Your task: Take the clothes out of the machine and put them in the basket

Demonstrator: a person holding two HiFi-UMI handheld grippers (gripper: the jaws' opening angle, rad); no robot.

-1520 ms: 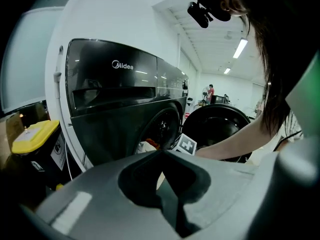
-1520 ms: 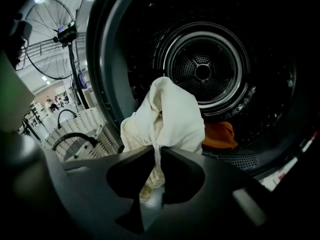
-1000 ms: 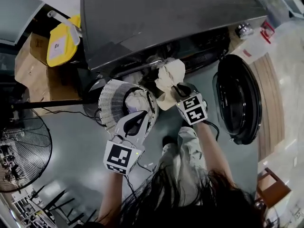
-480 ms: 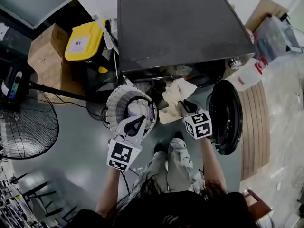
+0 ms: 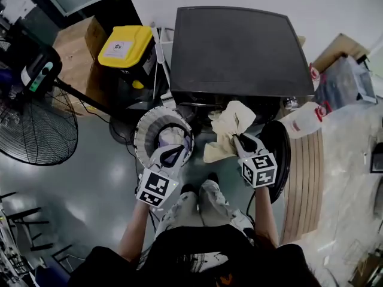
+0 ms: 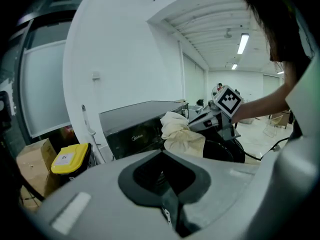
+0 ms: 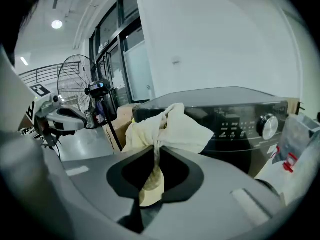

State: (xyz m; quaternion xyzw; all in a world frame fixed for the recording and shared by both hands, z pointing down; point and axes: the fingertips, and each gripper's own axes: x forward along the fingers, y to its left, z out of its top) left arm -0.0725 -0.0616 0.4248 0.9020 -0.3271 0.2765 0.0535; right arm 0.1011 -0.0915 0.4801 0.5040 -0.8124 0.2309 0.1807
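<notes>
Seen from above, a person stands on a grey floor facing a dark front-loading washing machine. Its round door hangs open at the right.

The right tongs are closed on a cream cloth. They hold it up in the air in front of the machine's opening, clear of the drum and beside the door. The right gripper view shows the two jaws pinching a gathered fold, with a puff of fabric bunched above the pinch and a short tail hanging below it.

The left tongs are closed with nothing between them. They hover over the near rim of a round white slatted basket. The basket stands on the floor just left of the machine's opening and already holds a bundle of pale laundry. The held cloth is just to the right of the basket, not yet over it.

The cloth looks soft, limp and light. It folds over itself and takes no shape of its own. A pinch on a bunched fold near its middle, like this one, seems the best hold, because it keeps loose ends short. A grip on one corner would probably leave a long tail that could catch on the door or the basket rim. Whether the fabric is damp cannot be told.

A yellow-lidded bin and a standing fan sit off to the left.
</notes>
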